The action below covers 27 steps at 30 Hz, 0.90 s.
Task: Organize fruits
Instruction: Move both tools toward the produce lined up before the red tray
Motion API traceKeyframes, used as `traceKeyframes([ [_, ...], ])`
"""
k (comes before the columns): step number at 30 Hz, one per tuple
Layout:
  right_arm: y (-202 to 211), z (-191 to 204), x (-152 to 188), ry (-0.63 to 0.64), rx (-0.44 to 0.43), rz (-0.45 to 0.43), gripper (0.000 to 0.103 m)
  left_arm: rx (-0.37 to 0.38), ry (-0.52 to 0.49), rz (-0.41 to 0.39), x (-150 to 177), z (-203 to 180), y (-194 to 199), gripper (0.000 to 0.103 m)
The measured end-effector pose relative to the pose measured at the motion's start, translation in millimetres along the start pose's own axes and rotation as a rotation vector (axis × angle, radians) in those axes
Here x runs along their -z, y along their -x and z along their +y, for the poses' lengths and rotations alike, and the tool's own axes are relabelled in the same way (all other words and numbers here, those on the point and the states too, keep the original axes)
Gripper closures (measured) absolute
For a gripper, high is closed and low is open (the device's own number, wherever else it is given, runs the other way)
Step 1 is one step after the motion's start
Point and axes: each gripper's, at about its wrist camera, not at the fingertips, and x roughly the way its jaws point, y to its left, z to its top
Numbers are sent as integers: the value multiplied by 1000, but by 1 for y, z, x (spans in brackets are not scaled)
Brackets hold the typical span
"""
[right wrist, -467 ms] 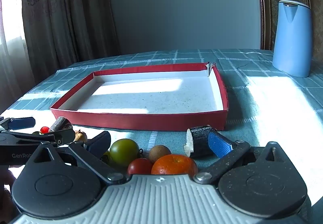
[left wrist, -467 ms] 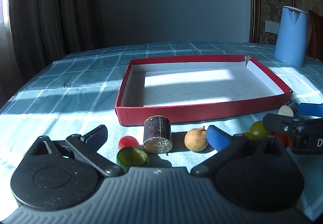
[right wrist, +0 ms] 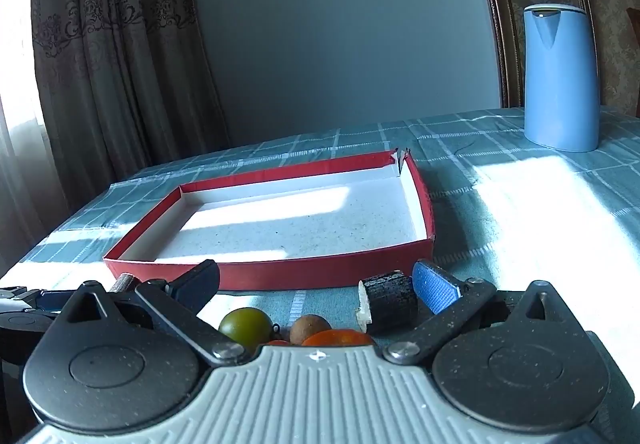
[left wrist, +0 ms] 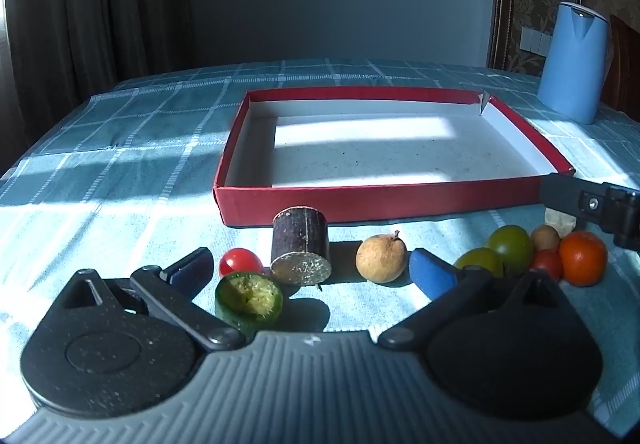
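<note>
An empty red tray [left wrist: 360, 199] with a white floor lies on the checked cloth; it also shows in the right wrist view [right wrist: 280, 274]. My left gripper [left wrist: 312, 270] is open over a cut green piece [left wrist: 248, 298], a red cherry tomato [left wrist: 239, 262], a dark sugarcane chunk [left wrist: 300, 248] and a tan round fruit [left wrist: 381, 258]. To its right lie green tomatoes [left wrist: 509, 246], a small brown fruit [left wrist: 544, 238], a red tomato [left wrist: 546, 264] and an orange [left wrist: 582, 258]. My right gripper [right wrist: 316, 284] is open over a green tomato [right wrist: 246, 324], brown fruit [right wrist: 309, 328], the orange [right wrist: 338, 338] and a dark sugarcane piece [right wrist: 390, 300].
A blue kettle [left wrist: 574, 61] stands at the back right of the table, also in the right wrist view [right wrist: 560, 79]. Curtains hang behind the table at the left. The right gripper's finger [left wrist: 592, 203] shows at the left view's right edge.
Both grippers have risen and pulled back a little. The right gripper has lifted and tilted, so the fruits sit lower in its view. No fruit has moved.
</note>
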Motion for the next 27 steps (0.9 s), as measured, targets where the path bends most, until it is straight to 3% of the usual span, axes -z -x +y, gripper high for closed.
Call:
traceKeyframes([
  [7,-3,1,2,11,3,18,0,-4,10,-57,-1,2,6,0],
  [10,-3,3,3,23,0,26,0,-29,18,-47,-1,3,4,0],
  [13,-2,4,3,35,4,17,0,-13,24,15,-1,4,-2,0],
  [16,-1,3,3,40,22,8,0,-4,25,25,-1,6,-4,0],
  [22,-2,-2,1,19,38,10,0,-27,-37,-7,4,-2,2,0],
  [27,4,-3,-1,35,66,-31,0,0,-73,-27,11,-1,13,0],
])
